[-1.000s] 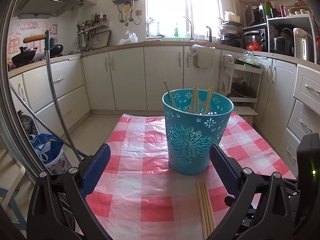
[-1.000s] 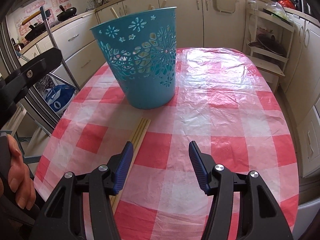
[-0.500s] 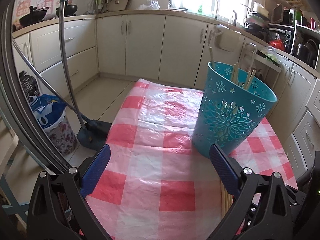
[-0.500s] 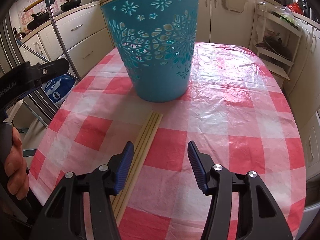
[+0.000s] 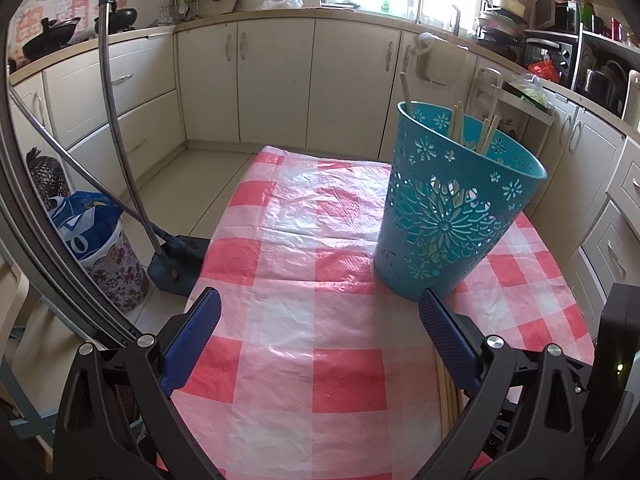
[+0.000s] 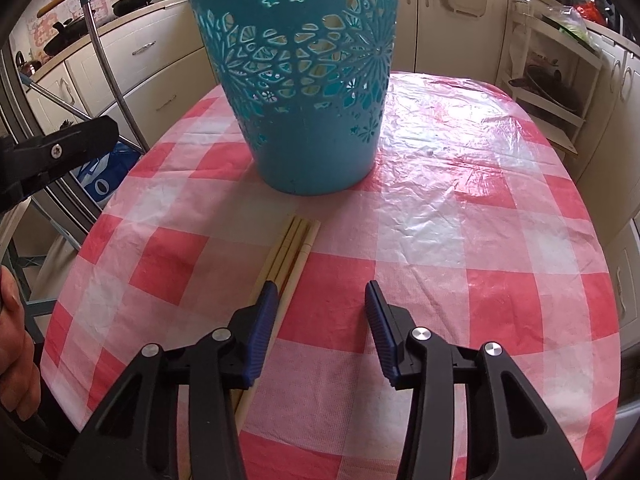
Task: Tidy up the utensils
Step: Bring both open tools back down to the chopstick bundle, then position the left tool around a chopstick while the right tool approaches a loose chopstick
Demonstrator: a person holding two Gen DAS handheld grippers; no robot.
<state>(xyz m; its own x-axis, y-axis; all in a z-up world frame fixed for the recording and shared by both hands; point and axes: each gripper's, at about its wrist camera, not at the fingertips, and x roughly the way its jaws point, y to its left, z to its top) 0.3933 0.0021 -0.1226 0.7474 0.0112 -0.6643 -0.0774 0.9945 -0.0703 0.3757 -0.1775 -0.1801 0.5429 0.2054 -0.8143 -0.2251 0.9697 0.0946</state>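
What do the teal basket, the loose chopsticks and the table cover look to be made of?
Teal basket: likely moulded plastic, matte, with cut-out flower holes you can see through. Loose chopsticks: pale, unpainted wood or bamboo, dull finish; which one is unclear. Table cover: thin plastic sheet in red-and-white check, glossy and crinkled, catching window glare.

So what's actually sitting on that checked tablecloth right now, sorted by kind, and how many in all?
Teal baskets: 1
Loose chopsticks lying flat: 4, side by side in front of the basket
Chopsticks standing in the basket: at least 4 tips show; more may be hidden
Total: at least 9

Both the left hand-held gripper and the right hand-held gripper are open and empty.
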